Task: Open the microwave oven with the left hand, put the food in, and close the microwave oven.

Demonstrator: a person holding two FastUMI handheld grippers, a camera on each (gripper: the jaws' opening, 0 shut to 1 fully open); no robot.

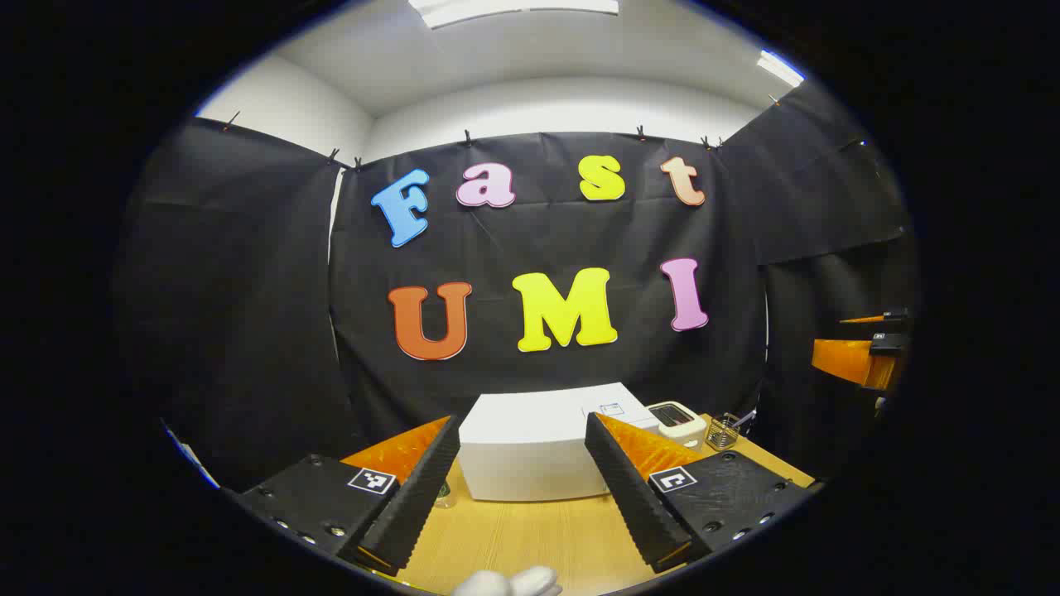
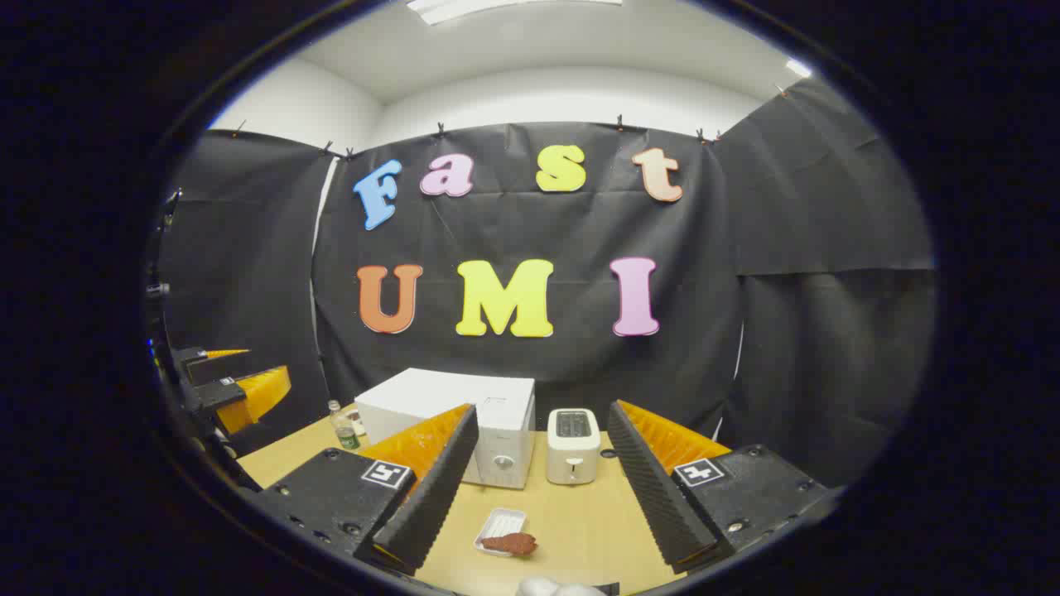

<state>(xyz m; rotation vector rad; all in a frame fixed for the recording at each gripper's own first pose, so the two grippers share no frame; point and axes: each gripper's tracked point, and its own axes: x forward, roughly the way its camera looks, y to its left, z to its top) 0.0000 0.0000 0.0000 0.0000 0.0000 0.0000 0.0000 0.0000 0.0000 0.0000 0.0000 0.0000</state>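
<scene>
nearest in the right gripper view, the right gripper has its fingers spread wide with nothing in them, and just past them on the wooden table sits one small white tray with one brown piece of food on its near edge. behind that stands one white microwave, door shut, dial end turned toward the camera and long side running back-left, with one white toaster just beside it on the right and one small bottle on its left. the left gripper is also wide open and empty in the left gripper view, aimed at the microwave's blank side, nothing between them, a wire basket farther right.
</scene>
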